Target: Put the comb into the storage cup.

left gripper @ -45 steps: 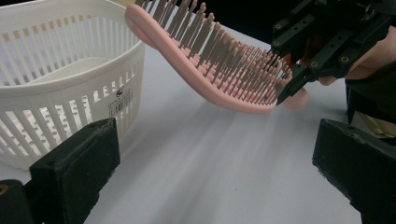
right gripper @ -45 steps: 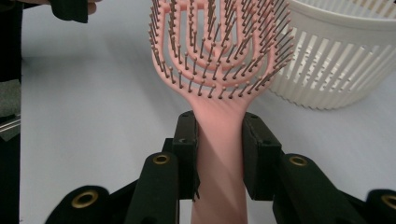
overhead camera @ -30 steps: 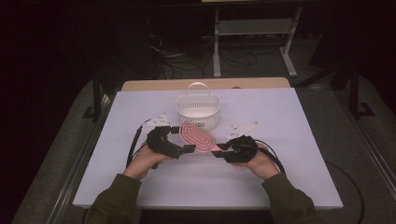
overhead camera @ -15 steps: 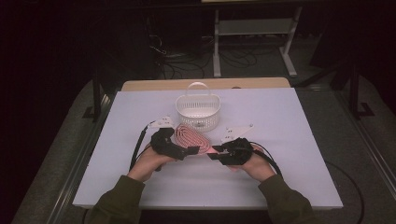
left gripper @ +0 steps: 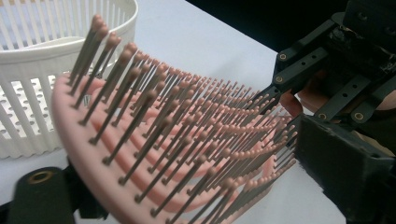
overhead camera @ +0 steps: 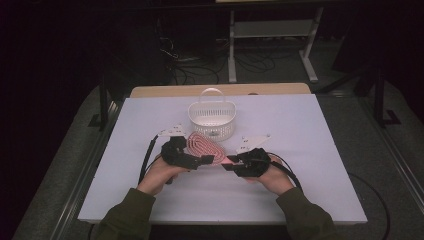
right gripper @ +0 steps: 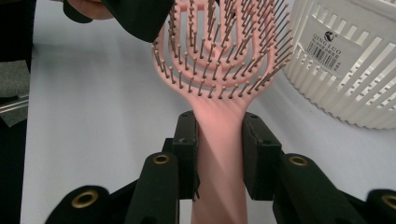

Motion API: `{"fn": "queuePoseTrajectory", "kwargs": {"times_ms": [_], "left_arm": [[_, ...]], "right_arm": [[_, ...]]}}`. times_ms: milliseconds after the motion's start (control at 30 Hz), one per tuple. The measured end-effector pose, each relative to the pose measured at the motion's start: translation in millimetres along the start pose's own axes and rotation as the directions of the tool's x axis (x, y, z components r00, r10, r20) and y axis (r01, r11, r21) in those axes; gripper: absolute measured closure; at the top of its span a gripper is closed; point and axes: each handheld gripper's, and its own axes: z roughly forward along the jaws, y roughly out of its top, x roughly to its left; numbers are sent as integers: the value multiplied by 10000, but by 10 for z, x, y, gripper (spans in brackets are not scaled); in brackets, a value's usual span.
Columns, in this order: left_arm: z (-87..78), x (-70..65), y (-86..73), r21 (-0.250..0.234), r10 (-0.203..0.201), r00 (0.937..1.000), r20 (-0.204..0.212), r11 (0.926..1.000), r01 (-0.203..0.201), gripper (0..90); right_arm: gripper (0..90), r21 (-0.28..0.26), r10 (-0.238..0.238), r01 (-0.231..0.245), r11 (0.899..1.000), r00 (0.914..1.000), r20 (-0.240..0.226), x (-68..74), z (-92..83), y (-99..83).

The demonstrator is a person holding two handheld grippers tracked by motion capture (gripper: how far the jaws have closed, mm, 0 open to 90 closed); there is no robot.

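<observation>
- right gripper (right gripper: pixel 218 154): pinches pink hairbrush (right gripper: pixel 219 70) by its handle, just in front of white basket (overhead camera: pixel 212 119)
- left gripper (overhead camera: pixel 192 161): jaws just been closing around the brush head; contact unclear

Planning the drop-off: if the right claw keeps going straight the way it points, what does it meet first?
Probably the left claw at the pink hairbrush head it carries; the white basket sits off to one side, though depth is unclear.
</observation>
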Motion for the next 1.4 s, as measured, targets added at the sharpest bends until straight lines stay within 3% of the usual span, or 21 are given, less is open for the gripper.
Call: {"fn": "queuePoseTrajectory", "kwargs": {"times_ms": [467, 867, 1400], "left_arm": [[-49, 51, 11, -14, -660, 9974, 282, 9978, 660, 290], [-69, 73, 16, -117, -802, 9955, 500, 9967, 809, 445], [-88, 60, 37, -400, -1002, 9909, 897, 9938, 1041, 528]], "right_arm": [[691, -19, -139, 140, 9999, 9997, 212, 31, 19, 2], [690, 103, -270, 266, 9996, 9986, 457, 57, 58, 0], [691, 228, -473, 459, 9987, 9968, 647, 100, 116, 23]]}}
